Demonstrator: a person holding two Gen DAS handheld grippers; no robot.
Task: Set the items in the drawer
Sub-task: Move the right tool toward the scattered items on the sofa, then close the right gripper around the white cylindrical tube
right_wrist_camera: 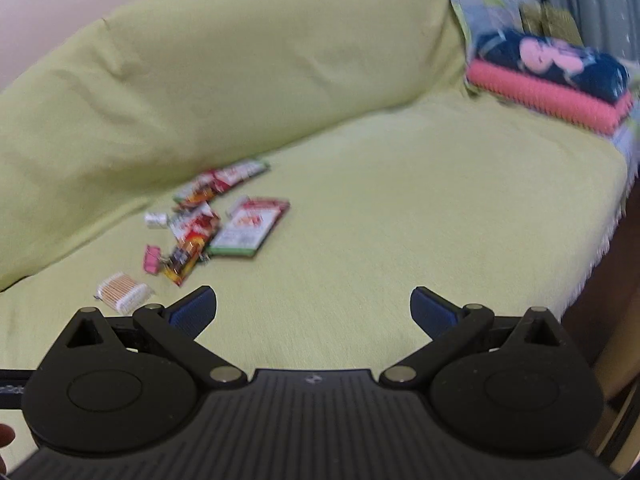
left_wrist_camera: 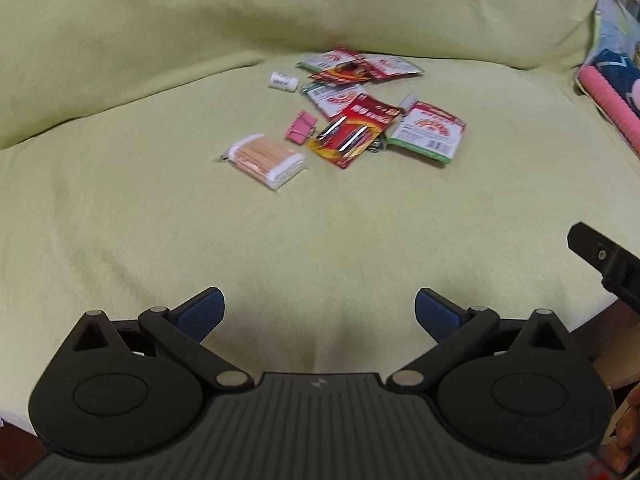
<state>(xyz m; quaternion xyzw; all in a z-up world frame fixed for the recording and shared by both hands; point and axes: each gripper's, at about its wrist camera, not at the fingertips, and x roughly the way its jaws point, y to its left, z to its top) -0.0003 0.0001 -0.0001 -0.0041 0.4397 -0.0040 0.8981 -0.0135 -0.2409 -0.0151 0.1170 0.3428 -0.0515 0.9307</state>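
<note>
left wrist: faces item pile (left_wrist_camera: 348,112) head-on, near | right wrist: rightward, farther | shared: pile

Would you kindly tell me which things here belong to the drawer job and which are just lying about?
For the job:
- cotton swab pack
- pink binder clip
- battery pack
- sachets
- small white roll
- left tool and right tool, both open

Lying about:
- folded pink and navy textiles
- green sofa cover

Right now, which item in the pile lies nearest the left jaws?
The clear-wrapped pack of wooden cotton swabs. It sits at the pile's near edge, closer than the pink binder clip and the red battery pack behind it.
</note>
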